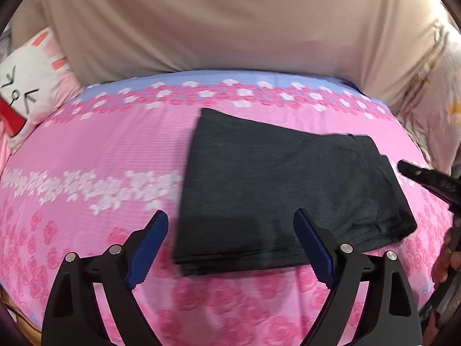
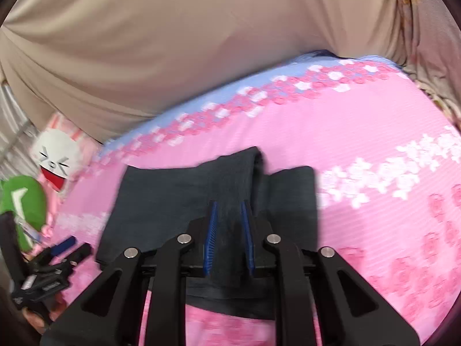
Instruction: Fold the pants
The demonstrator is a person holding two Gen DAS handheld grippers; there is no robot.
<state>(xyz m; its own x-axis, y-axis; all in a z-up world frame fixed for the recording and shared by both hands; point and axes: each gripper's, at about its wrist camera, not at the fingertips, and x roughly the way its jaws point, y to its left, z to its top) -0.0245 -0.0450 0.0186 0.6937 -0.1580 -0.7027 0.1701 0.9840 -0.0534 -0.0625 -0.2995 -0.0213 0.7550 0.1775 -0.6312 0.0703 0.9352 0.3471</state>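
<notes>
Several soft, limp layers make up the dark pants point(image 1: 288, 190) on the pink bed point(image 1: 100, 150), probably best pinched at an edge; right gripper point(image 2: 229, 201) clamps a fold, left gripper point(image 1: 230, 216) gapes empty.

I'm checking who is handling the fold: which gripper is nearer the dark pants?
Right. The right gripper has pants fabric between its near-shut fingers. The left gripper hangs open over their near edge, gripping nothing.

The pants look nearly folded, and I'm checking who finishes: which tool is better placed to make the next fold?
Probably the right tool: it is shut on a raised fold of the dark pants, ready to carry it over. The left tool is open, holding nothing.
</notes>
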